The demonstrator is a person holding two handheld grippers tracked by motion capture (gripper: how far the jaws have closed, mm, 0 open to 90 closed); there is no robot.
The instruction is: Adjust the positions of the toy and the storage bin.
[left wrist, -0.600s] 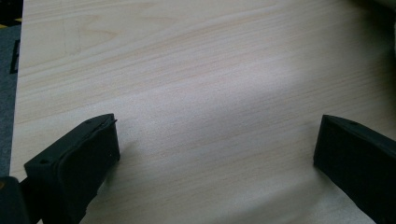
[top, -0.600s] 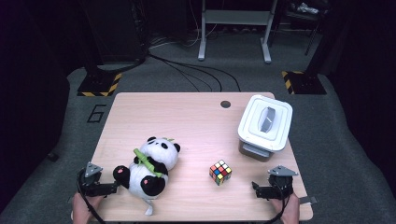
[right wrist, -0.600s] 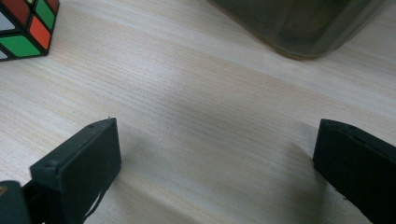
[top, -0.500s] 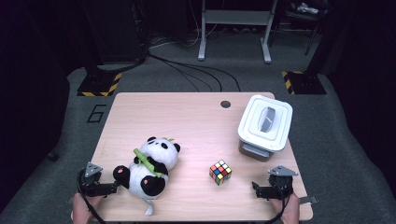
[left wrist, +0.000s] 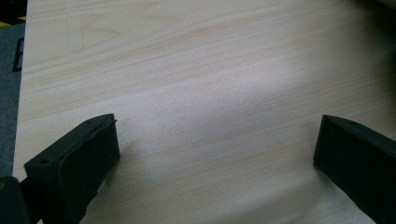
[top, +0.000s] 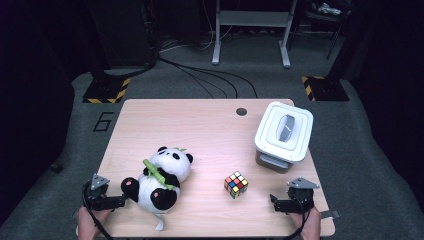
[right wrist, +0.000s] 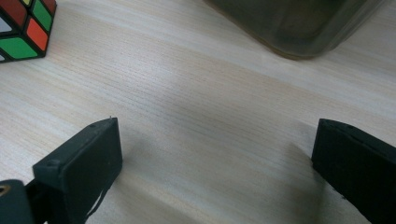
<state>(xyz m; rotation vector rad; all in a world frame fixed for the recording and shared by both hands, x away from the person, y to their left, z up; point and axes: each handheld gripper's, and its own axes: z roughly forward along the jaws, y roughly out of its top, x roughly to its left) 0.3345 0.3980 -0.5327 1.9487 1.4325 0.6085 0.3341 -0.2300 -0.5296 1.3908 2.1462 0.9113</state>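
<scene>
left claw (top: 121,200) rests released, touching the panda plush (top: 160,182) on its left. rubik's cube (top: 236,184) lies right of the panda. right claw (top: 275,204), released, sits further right. nothing has shifted; no grasp begun on the worktop (top: 200,130).

Plush panda (top: 160,180) and puzzle cube (top: 235,184) near the table's front edge

The panda, a black-and-white stuffed toy with a green bamboo sprig across its chest, lies on its back left of the puzzle cube and well apart from it, head toward the far side of the table, one pink-soled foot pointing away from the cube. The cube, a multicoloured twist puzzle with scrambled red, green, orange, yellow and white tiles in a black frame, rests flat on the wood, turned corner-on to the table's front edge, and its corner shows in the right gripper view (right wrist: 25,28).
</scene>
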